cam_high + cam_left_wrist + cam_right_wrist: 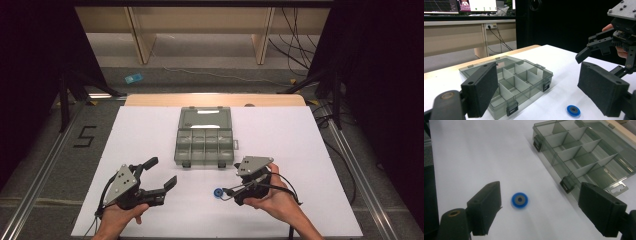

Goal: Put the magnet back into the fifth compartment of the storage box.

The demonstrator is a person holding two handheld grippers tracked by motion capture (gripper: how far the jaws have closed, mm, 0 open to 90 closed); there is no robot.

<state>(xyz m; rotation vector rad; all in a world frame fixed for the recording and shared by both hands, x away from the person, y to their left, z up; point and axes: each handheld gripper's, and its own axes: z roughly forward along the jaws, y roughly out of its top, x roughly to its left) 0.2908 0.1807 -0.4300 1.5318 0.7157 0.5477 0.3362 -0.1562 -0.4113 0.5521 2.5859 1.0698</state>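
disc (519, 200): small, round, blue rim, grey centre, flat on white surface (280, 130) near box front | box (205, 137): smoky clear plastic, partitioned, lid open | right claw (224, 191): apart, beside disc, nothing gripped | left claw (161, 174): apart, nothing gripped

Bare white table (150, 135) left and right of the open box (205, 136), free strip between box front and grippers, blue disc (218, 193) lying alone on it, box blocking the centre.
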